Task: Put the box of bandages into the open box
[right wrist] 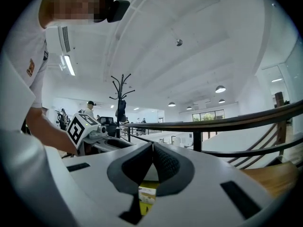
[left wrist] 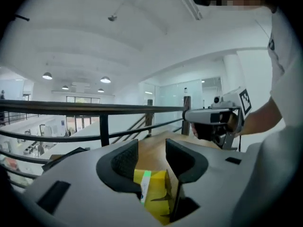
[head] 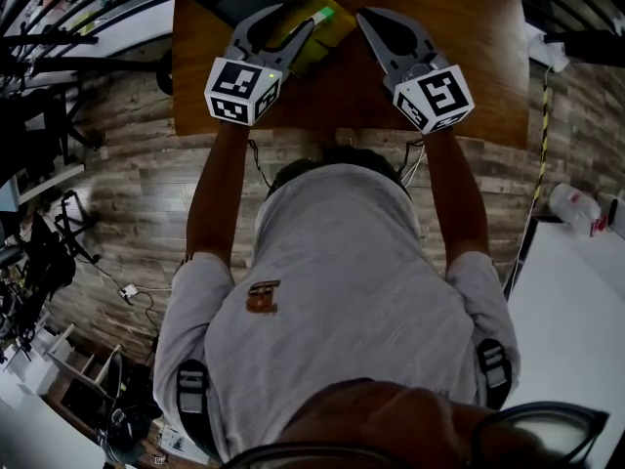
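**Head view:** A person leans over a wooden table point(head: 469, 66) with a gripper in each hand. The left gripper point(head: 296, 18) hangs with its jaws spread above a yellow carton point(head: 320, 35). Just beside it, the right gripper point(head: 363, 16) is pinched to a point over the wood.

**Left gripper view:** The left gripper point(left wrist: 151, 148) stands wide and empty, both pads clear of everything. Below the gap lies the yellow carton point(left wrist: 163, 195), one flap raised, which looks to be the open box. The white-and-green edge showing in it is likely the box of bandages point(left wrist: 143, 186). Whether it sits fully inside cannot be told.

**Right gripper view:** The right gripper point(right wrist: 152, 146) is clenched tip to tip on nothing. The yellow carton point(right wrist: 147, 195) shows beneath it.

The placing step appears to be at its end, with the load let go over the carton. The next move calls for checking that the pack is seated. If it rides high, a gentle press should settle it, and then both grippers can draw clear without catching the raised flap.
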Tool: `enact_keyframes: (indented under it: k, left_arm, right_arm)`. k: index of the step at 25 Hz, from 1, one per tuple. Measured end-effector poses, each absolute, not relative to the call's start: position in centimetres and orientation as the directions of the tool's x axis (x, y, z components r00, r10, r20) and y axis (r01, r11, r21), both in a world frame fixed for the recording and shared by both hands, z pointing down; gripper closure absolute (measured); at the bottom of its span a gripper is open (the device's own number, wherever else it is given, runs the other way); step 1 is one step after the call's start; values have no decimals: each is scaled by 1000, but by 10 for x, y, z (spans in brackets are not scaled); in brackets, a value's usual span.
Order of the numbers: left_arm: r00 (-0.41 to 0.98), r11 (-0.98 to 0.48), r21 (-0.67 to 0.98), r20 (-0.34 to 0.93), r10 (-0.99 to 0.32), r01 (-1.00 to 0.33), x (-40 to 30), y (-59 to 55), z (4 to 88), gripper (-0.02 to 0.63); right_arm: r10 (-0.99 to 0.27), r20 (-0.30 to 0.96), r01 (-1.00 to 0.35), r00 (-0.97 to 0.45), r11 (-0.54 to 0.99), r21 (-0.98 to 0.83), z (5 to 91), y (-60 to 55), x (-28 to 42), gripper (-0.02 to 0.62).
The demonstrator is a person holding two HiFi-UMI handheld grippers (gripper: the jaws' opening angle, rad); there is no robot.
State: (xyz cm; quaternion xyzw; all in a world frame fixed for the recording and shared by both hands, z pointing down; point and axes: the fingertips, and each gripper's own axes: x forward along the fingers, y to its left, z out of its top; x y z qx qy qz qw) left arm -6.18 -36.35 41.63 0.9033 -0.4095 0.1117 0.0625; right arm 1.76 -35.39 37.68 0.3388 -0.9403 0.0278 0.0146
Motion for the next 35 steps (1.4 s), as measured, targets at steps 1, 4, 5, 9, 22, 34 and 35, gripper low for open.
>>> enact_keyframes:
  k: [1, 4, 5, 9, 22, 34, 35]
  left_arm:
    - [645, -655, 30, 217, -733, -755, -59, -360, 407, 411]
    - [659, -659, 40, 114, -744, -751, -55, -348, 378, 443]
    - [661, -660, 38, 86, -746, -750, -56, -344, 370, 452]
    - [662, -662, 26, -5, -749, -749, -53, -328, 341, 492]
    - [635, -644, 2, -166, -754, -765, -70, -285, 292, 584]
    - [620, -631, -19, -211, -756, -775, -72, -269, 282, 588]
    - [619, -630, -17, -212, -756, -776, -73, -268, 282, 588]
  right_arm:
    - [-635, 33, -636, -772, 770, -53, 373, -352, 19, 563]
    - [-626, 2, -625, -780, 778, -62, 360, -344, 15, 563]
    - [-620, -5, -619, -785, 784, -57, 355, -340, 12, 563]
    - [-604, -38, -603, -796, 797, -42, 337, -324, 5, 563]
    - [-596, -99, -596, -797, 802, -30, 313, -280, -19, 563]
    - [-616, -124, -617, -778, 786, -28, 308, -270, -8, 563]
    - [-615, -124, -617, -779, 787, -28, 309, -269, -8, 563]
